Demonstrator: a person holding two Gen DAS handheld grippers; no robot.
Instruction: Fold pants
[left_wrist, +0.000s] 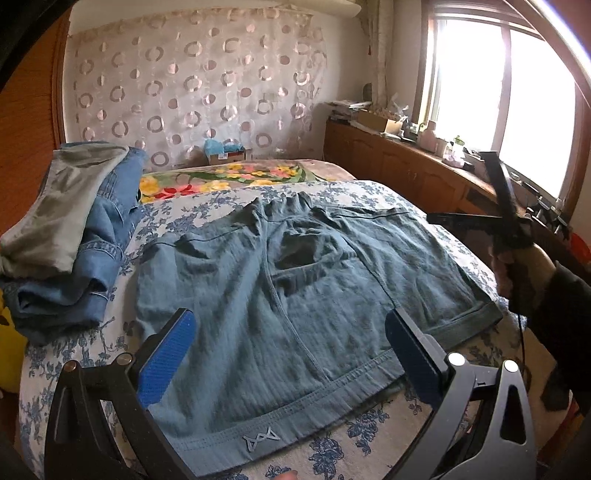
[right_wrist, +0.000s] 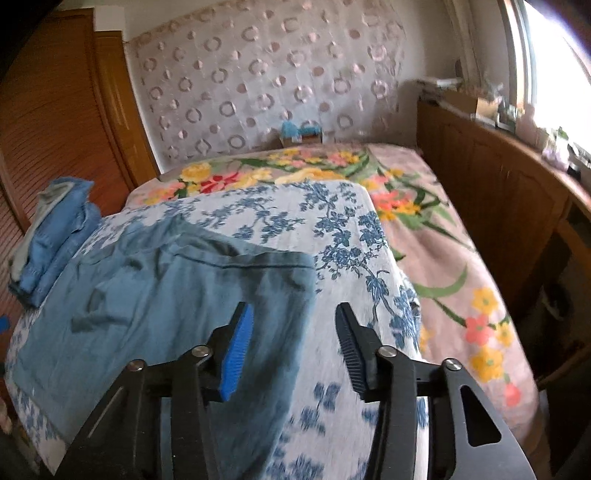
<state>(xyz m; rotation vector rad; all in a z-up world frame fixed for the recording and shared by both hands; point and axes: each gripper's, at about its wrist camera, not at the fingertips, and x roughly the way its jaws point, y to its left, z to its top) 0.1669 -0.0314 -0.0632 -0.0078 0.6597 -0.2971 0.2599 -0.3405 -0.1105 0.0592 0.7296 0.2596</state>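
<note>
On the bed (left_wrist: 384, 192), spread over a blue-flowered cover, our teal pants (left_wrist: 295, 295) lie flat, waistband nearest us, wrinkled around the middle but not yet folded. We judge this to be the approach before the first fold. Our left gripper (left_wrist: 291, 354) hovers above the waistband with its jaws wide and nothing between them. Our right gripper (right_wrist: 293, 350) hangs over the pants' right edge, jaws partly apart and empty; its view is blurred. Next we would need each gripper to pinch an edge of the cloth and carry one half over the other, keeping the fabric smooth. A stack of folded denim (left_wrist: 74, 236) sits at the bed's left side. Behind stands a circle-patterned curtain (left_wrist: 192, 85), with a bright window (left_wrist: 502, 92) and wooden cabinets (left_wrist: 399, 158) to the right.
</note>
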